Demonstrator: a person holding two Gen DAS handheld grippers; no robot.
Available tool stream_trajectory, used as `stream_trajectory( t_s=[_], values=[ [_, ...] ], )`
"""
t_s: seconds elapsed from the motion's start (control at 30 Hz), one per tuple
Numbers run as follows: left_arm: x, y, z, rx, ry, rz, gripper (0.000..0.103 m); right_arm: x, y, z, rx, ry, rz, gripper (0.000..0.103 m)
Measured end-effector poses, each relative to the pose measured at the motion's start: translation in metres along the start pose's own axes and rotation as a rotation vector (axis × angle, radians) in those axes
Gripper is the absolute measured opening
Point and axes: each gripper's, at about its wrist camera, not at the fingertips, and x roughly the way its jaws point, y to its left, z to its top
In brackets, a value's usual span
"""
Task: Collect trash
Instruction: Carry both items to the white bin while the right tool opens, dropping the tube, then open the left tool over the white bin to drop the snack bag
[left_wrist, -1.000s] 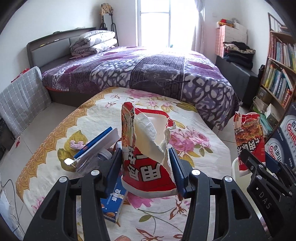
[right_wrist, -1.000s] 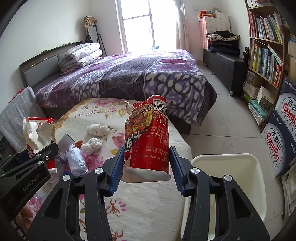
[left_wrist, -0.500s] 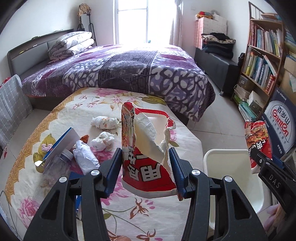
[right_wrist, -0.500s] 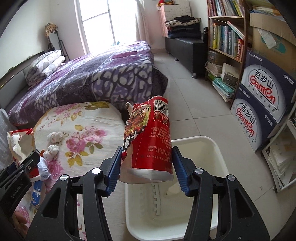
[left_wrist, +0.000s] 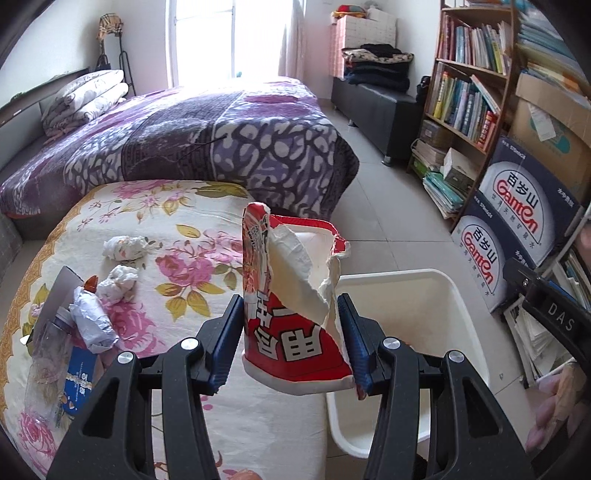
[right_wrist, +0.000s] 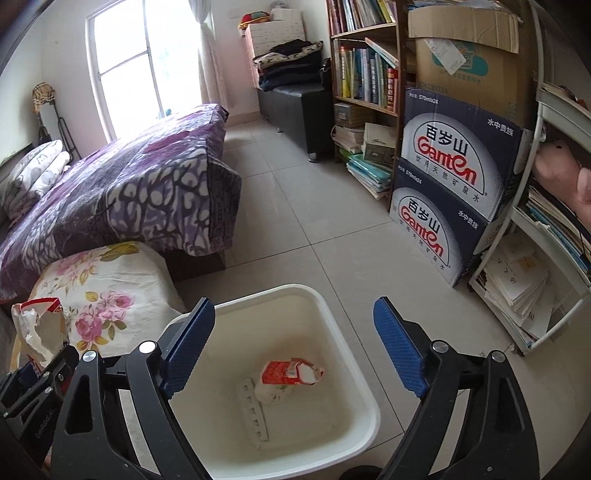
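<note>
My left gripper (left_wrist: 291, 343) is shut on a torn red and white paper carton (left_wrist: 291, 317) and holds it upright over the table's right edge, next to the white bin (left_wrist: 436, 295). My right gripper (right_wrist: 293, 347) is open and empty above the same white bin (right_wrist: 266, 295). A red wrapper (right_wrist: 290, 374) lies on the bin's floor. The left-held carton also shows at the left of the right wrist view (right_wrist: 37, 328). Crumpled tissues (left_wrist: 123, 246) (left_wrist: 118, 282) and a crushed white wrapper (left_wrist: 92, 323) lie on the floral tablecloth (left_wrist: 184, 221).
A clear bottle (left_wrist: 48, 354) and a blue pack (left_wrist: 79, 384) lie at the table's left. The purple bed (left_wrist: 203, 136) stands behind. Stacked Ganten boxes (right_wrist: 454, 184), a bookshelf (left_wrist: 469, 92) and a white rack (right_wrist: 546, 258) line the right side.
My right gripper swung over the bin, opened and let the red wrapper fall into it. My left gripper carried the torn carton to the right, toward the bin.
</note>
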Motion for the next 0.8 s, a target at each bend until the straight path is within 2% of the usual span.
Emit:
stream_trajectory(
  t_s=[0.23, 0.4, 0.47, 0.53, 0.63, 0.8],
  values=[
    [0.012, -0.032, -0.001, 0.021, 0.058, -0.127, 0.052, 0.002, -0.034, 0.005, 0.084, 0.005, -0.040, 0.089],
    [0.021, -0.043, 0.001, -0.002, 0.113, -0.272, 0.058, 0.002, -0.048, 0.006, 0.114, 0.005, -0.051, 0.090],
    [0.022, -0.044, 0.001, -0.012, 0.123, -0.311, 0.065, 0.001, -0.049, 0.006, 0.120, 0.004, -0.049, 0.091],
    [0.021, -0.044, 0.000, -0.021, 0.132, -0.340, 0.066, 0.000, -0.049, 0.006, 0.120, -0.001, -0.045, 0.092],
    [0.019, -0.040, -0.001, -0.030, 0.131, -0.329, 0.067, -0.002, -0.045, 0.006, 0.111, -0.012, -0.038, 0.094],
    [0.012, -0.024, -0.001, -0.039, 0.089, -0.217, 0.069, -0.008, -0.029, 0.004, 0.065, -0.042, -0.040, 0.096]
  ],
)
